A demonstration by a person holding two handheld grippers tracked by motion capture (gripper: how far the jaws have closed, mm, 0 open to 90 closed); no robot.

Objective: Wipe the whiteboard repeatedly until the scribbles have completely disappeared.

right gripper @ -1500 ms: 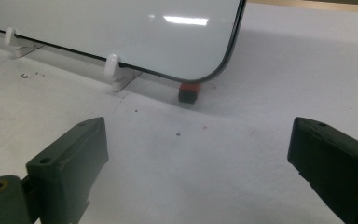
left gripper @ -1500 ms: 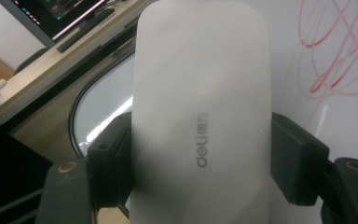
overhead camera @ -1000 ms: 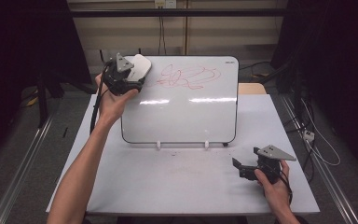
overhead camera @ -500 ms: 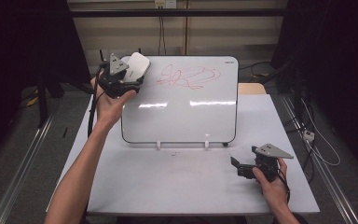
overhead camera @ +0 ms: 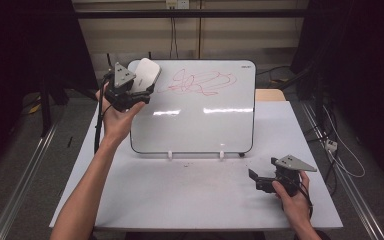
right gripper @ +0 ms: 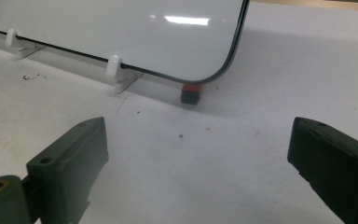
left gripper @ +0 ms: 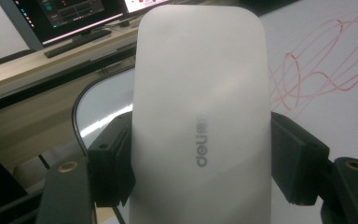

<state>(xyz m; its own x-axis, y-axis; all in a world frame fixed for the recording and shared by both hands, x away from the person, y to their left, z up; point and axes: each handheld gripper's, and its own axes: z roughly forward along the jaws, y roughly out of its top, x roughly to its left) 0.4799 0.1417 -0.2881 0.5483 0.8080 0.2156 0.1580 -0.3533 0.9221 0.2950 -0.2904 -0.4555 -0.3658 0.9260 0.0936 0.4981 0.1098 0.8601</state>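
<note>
A whiteboard (overhead camera: pixel 200 117) leans on white feet on the table, with red scribbles (overhead camera: pixel 200 82) near its top. My left gripper (overhead camera: pixel 141 90) is shut on a white eraser (overhead camera: pixel 146 75) at the board's upper left corner, left of the scribbles. In the left gripper view the eraser (left gripper: pixel 200 116) stands upright between both black jaws, with the red scribbles (left gripper: pixel 321 70) to its right. My right gripper (overhead camera: pixel 252 178) rests open on the table at the front right with nothing between its jaws. Ahead of the right gripper (right gripper: pixel 198 154) is the board's lower corner (right gripper: pixel 214 70).
A small red and black piece (right gripper: pixel 190 92) sits under the board's lower corner beside a white foot (right gripper: pixel 116 70). The table (overhead camera: pixel 180 195) has bare white surface in front of the board. Cables (overhead camera: pixel 340 150) hang off its right side. Monitors (left gripper: pixel 65 14) stand beyond the board.
My left gripper with the eraser has shifted slightly left and up along the board's top left corner. The right gripper has stayed put.
</note>
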